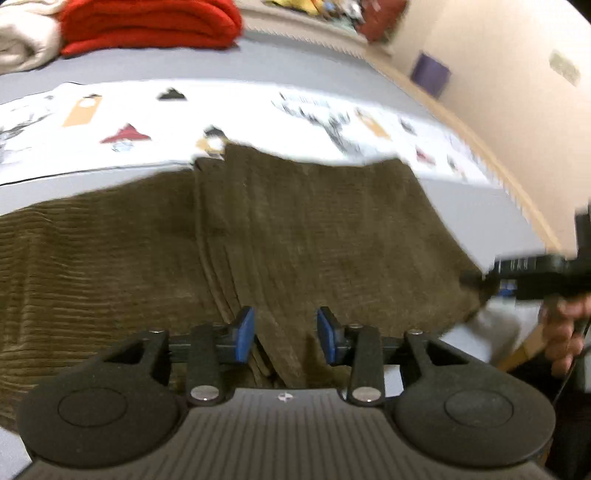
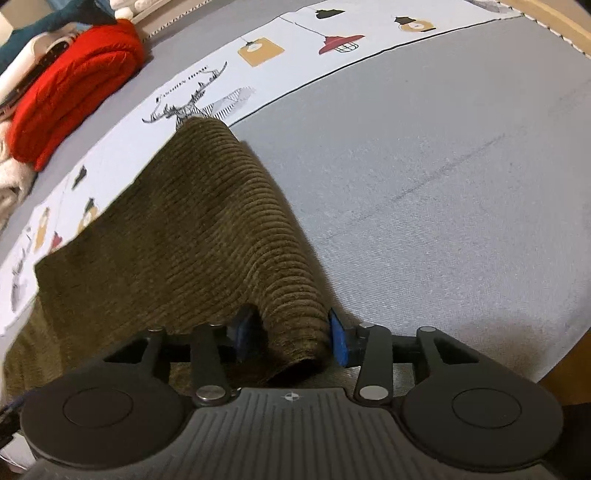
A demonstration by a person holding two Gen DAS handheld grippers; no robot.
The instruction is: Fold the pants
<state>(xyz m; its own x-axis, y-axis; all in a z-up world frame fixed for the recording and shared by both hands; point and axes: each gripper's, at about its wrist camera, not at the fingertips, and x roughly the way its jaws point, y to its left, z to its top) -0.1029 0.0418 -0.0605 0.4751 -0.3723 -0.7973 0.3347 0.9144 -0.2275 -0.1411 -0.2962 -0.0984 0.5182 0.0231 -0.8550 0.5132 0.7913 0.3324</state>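
Observation:
Olive-brown corduroy pants (image 1: 258,229) lie on a grey bed (image 1: 480,206), partly over a white printed cloth (image 1: 221,110). My left gripper (image 1: 285,334) is open just above the pants, its blue pads (image 1: 244,334) apart with fabric behind them. In the right wrist view the pants (image 2: 207,229) rise in a lifted fold toward my right gripper (image 2: 291,341), whose blue pads (image 2: 339,343) grip a thick bunched edge. The right gripper also shows at the right edge of the left wrist view (image 1: 532,273), holding the pants' corner.
A folded red blanket (image 1: 147,26) (image 2: 74,92) and cream fabric (image 1: 22,40) lie at the far side of the bed. A wooden bed edge (image 1: 491,162) and a beige wall (image 1: 498,74) are to the right. Grey sheet (image 2: 443,184) lies to the right of the pants.

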